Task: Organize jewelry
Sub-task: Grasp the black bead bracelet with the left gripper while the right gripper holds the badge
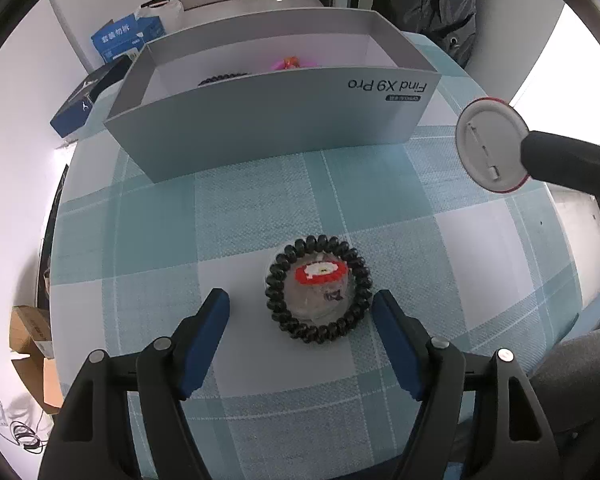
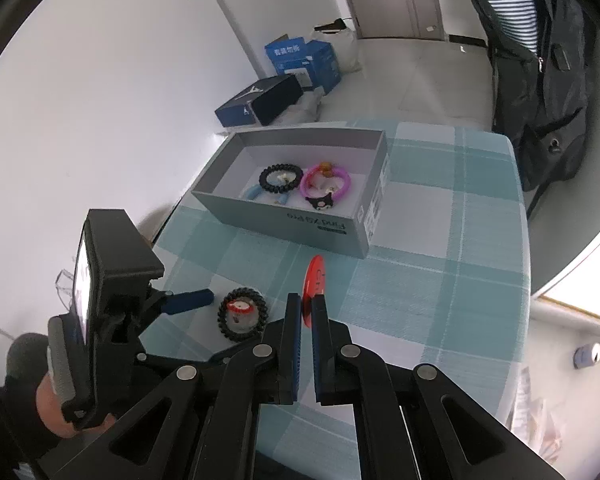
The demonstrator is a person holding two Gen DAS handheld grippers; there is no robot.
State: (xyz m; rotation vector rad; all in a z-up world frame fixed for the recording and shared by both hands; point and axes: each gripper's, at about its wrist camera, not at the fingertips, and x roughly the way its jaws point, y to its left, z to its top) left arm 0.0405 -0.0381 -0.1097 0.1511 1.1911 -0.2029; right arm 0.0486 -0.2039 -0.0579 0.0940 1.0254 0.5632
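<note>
Your left gripper [image 1: 300, 312]: jaws apart, pointing down, a black spiral hair tie [image 1: 318, 289] lying on the checked surface [image 1: 420, 216] between them, untouched by either pad; a red-and-white charm [image 1: 320, 273] sits inside its ring.

Your right gripper [image 2: 307, 312]: jaws clamped on the edge of a round red badge [image 2: 314, 280], held above the surface; its white back with the pin shows in the left wrist view.

Grey box [image 2: 260, 216]: open, at the far side of the surface. Contents: a black beaded bracelet [image 2: 281, 178], a purple ring [image 2: 326, 184] with small charms, a pale blue piece [image 2: 254, 192].
</note>
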